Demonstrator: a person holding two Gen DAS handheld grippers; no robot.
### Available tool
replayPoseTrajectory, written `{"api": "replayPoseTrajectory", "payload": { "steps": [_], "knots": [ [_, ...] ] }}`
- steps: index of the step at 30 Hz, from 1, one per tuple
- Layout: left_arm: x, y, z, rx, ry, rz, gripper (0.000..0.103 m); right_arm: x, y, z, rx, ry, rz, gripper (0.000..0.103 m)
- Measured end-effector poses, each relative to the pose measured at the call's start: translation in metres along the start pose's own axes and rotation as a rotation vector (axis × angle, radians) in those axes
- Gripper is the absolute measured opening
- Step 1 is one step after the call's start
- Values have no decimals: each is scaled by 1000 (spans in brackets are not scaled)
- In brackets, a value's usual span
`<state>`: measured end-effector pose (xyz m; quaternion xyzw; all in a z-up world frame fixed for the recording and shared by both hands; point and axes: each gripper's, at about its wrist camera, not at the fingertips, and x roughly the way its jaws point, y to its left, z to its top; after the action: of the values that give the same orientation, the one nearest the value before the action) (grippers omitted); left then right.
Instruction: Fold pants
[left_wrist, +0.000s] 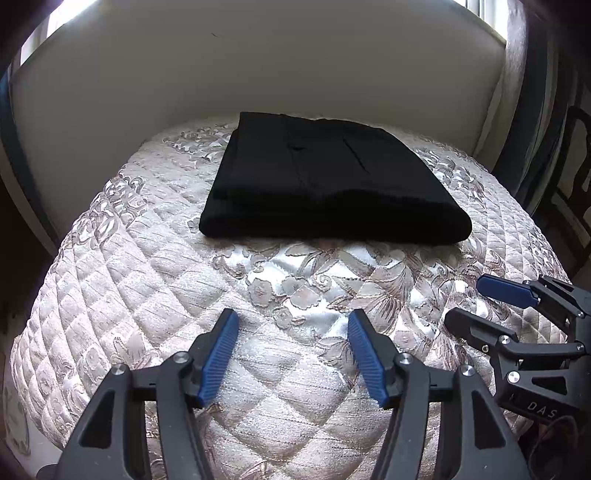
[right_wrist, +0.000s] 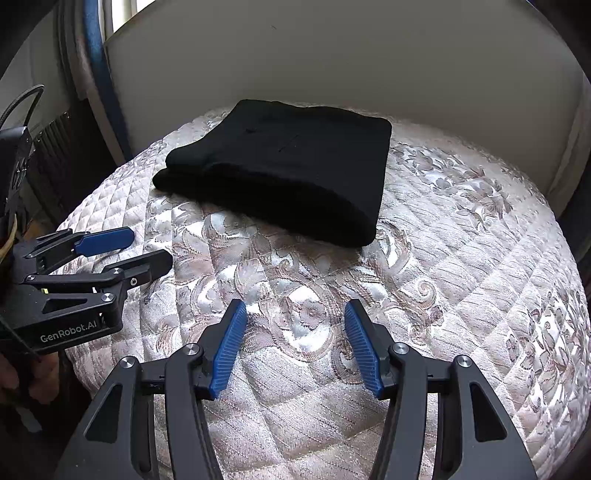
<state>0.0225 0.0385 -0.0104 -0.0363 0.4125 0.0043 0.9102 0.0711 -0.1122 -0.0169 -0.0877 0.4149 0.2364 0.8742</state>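
The black pants (left_wrist: 328, 181) lie folded into a thick rectangle on the far part of a quilted seat cushion (left_wrist: 155, 266), close to the backrest. In the right wrist view the same pants (right_wrist: 284, 170) sit slightly left of centre. My left gripper (left_wrist: 291, 321) hovers over the bare near part of the cushion, open, with nothing between its blue pads. My right gripper (right_wrist: 295, 310) is likewise open and empty, short of the pants. Each gripper shows in the other's view: the right gripper (left_wrist: 469, 302) at the right edge, the left gripper (right_wrist: 147, 247) at the left edge.
A pale padded backrest (left_wrist: 258, 66) rises directly behind the pants. The cushion (right_wrist: 480, 280) rounds off at its left, right and near edges. A bright window shows above the backrest. A dark chair (left_wrist: 569, 177) stands at the far right.
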Motion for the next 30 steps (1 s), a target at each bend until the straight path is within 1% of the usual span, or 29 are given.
{"api": "replayPoseTrajectory", "payload": {
  "steps": [18, 30],
  "knots": [
    [2, 0, 0, 8, 2, -4, 68, 1, 1, -1, -2, 1, -1, 57],
    [3, -1, 0, 8, 4, -5, 68, 1, 1, -1, 0, 2, -1, 57]
  ]
}}
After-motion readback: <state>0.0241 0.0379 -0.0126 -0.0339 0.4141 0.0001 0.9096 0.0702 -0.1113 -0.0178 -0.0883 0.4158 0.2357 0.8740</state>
